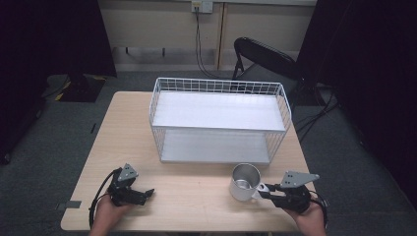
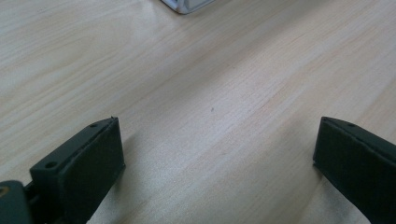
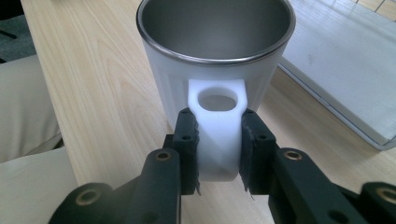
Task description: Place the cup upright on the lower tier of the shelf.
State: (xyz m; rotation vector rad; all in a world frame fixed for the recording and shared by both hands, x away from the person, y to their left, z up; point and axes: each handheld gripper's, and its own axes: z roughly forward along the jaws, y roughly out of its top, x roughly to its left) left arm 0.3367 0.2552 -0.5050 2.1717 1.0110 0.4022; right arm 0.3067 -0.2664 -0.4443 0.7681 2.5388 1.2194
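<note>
A white mug [image 1: 244, 182] with a steel inside stands upright on the wooden table [image 1: 196, 196] at the front right. In the right gripper view the mug [image 3: 215, 51] faces me with its white handle [image 3: 218, 135] clamped between my two black pads [image 3: 188, 149]. My right gripper [image 1: 265, 191] is shut on that handle. My left gripper [image 1: 147, 193] rests low over the table at the front left, and in the left gripper view my left gripper [image 2: 215, 154] stands open over bare wood.
A white wire basket rack [image 1: 219, 120] with two shelves stands at the table's middle back, just behind the mug. A black folding chair [image 1: 263, 59] stands beyond the table. The table's front edge lies close to both hands.
</note>
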